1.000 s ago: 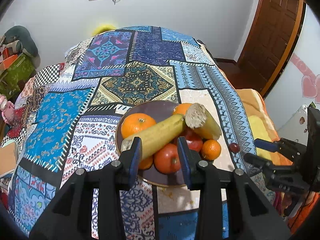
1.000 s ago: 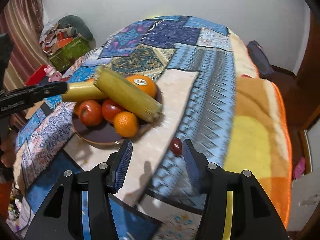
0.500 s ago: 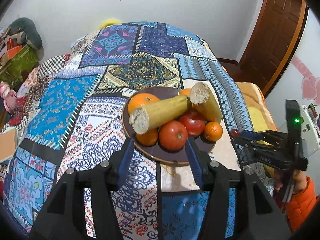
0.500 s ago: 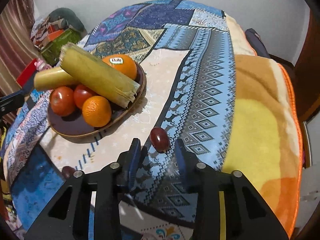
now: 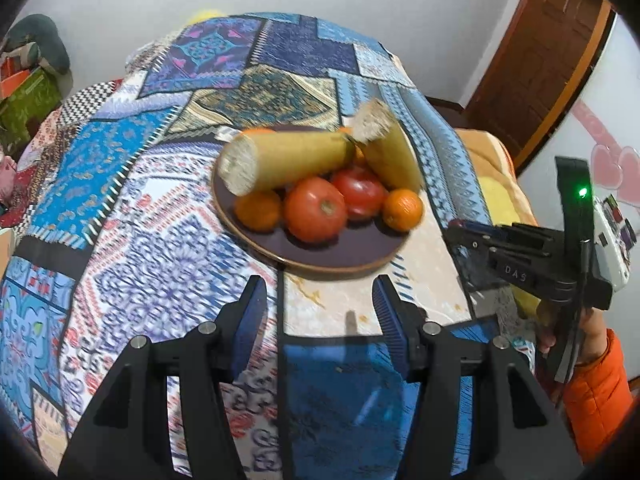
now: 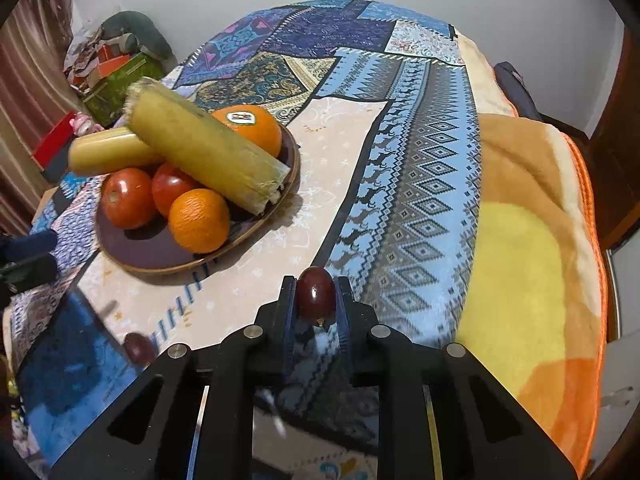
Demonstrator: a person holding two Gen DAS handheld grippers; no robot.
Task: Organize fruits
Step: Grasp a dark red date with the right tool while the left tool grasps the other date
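A dark purple plate (image 5: 352, 254) (image 6: 132, 248) on the patterned cloth holds two yellow cut stalks (image 5: 288, 156) (image 6: 208, 156), two tomatoes (image 5: 316, 210) (image 6: 128, 198) and several oranges (image 6: 199, 220). My right gripper (image 6: 315, 294) is shut on a dark red grape (image 6: 315, 294) just right of the plate. It shows at the right edge of the left wrist view (image 5: 472, 236). A second dark grape (image 6: 138, 348) lies on the cloth nearer me. My left gripper (image 5: 318, 300) is open and empty, just in front of the plate.
The table is covered by a patchwork cloth (image 5: 120, 200), with an orange and yellow blanket (image 6: 528, 240) on its right side. Boxes and clutter (image 6: 116, 72) stand by the wall at left. A wooden door (image 5: 540, 52) is at far right.
My right gripper moved in on the grape and shut on it. My left gripper drew back from the plate and opened wider, leaving the stalk on the plate.
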